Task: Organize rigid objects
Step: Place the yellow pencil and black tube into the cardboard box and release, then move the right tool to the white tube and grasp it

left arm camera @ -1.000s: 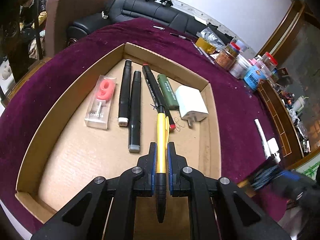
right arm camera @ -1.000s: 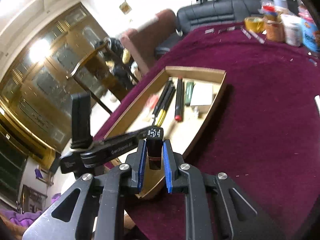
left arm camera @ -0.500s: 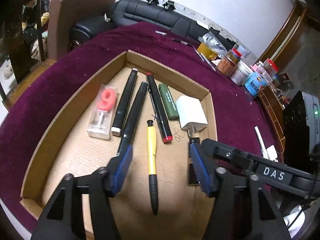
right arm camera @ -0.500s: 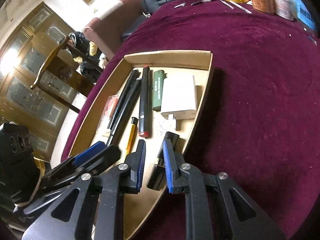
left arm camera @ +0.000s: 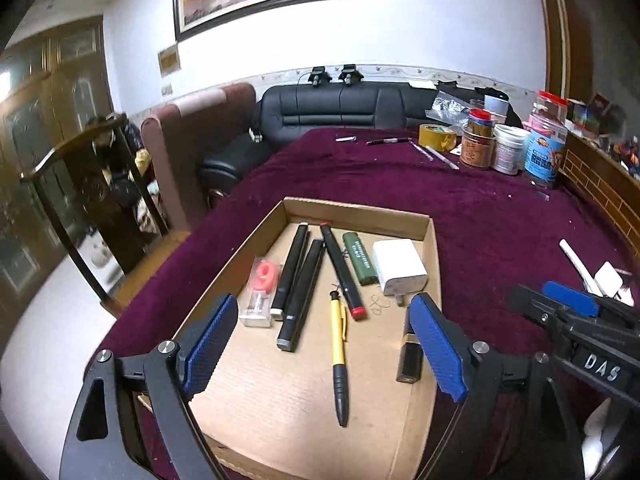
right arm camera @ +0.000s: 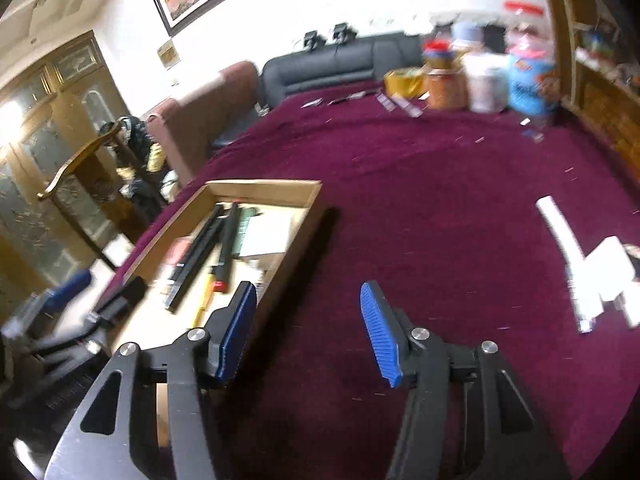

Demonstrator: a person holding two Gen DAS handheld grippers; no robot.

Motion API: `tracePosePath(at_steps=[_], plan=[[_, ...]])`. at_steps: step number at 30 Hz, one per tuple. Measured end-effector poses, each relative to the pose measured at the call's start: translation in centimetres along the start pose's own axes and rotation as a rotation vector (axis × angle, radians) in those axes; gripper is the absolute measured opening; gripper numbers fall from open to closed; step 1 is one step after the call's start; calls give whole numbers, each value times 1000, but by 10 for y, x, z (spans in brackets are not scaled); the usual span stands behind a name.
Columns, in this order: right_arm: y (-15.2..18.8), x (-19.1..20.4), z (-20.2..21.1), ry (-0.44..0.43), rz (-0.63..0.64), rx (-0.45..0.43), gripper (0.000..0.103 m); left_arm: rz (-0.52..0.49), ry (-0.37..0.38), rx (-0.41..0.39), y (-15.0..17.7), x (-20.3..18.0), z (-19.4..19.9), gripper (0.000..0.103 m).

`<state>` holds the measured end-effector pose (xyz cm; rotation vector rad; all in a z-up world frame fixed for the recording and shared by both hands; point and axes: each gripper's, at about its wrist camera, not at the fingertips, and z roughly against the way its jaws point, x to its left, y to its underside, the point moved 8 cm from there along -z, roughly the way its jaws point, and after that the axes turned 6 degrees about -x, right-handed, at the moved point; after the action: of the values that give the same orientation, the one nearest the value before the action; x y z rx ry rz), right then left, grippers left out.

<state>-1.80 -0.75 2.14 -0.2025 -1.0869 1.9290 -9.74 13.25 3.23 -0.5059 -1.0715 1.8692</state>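
Note:
A cardboard tray [left arm camera: 356, 210] on the purple cloth holds a yellow pen [left arm camera: 339, 344], three black markers [left arm camera: 302, 292], a green lighter [left arm camera: 360, 258], a white charger [left arm camera: 400, 266], a red item in a clear case [left arm camera: 262, 284] and a small black tube with a gold band [left arm camera: 410, 354]. My left gripper [left arm camera: 323, 320] hovers above the tray's near half, its jaws opening, nothing pressed between them. My right gripper [right arm camera: 308, 320] is over bare cloth just right of the tray [right arm camera: 264, 188], its jaws also opening and empty.
A white stick [left arm camera: 576, 260] and a small white block [left arm camera: 608, 276] lie on the cloth to the right. Jars [left arm camera: 508, 148] and a tape roll [left arm camera: 437, 136] stand at the far edge. A black sofa [left arm camera: 340, 108] and a chair sit beyond.
My left gripper let go of the yellow pen, which now lies in the tray, and drew back and up. My right gripper released the small black tube in the tray and swung right over the cloth.

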Motion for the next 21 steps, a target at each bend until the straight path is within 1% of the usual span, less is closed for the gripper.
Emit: tracePosePath(at_steps=[2,3,10,17,19,21], plan=[[3,-6,2,42,15,-11,53,-12,11,10,1,-6,1,85],[5,-12,3,49,5,-10,53,-19,15,19,2,-9,1,85],[19,-54,11,69,-98,8,53,-64,48,58,10,-30,7,85],[26,-92,27,108,-153,-9,53,-103,78,78,15,-53,10,85],[25,-104,33,121,-169,-19,53,-108,110,90,16,-61,12,85],[19,-126,40,146,-195,-35,53,-100,173,97,15,-72,17,84]])
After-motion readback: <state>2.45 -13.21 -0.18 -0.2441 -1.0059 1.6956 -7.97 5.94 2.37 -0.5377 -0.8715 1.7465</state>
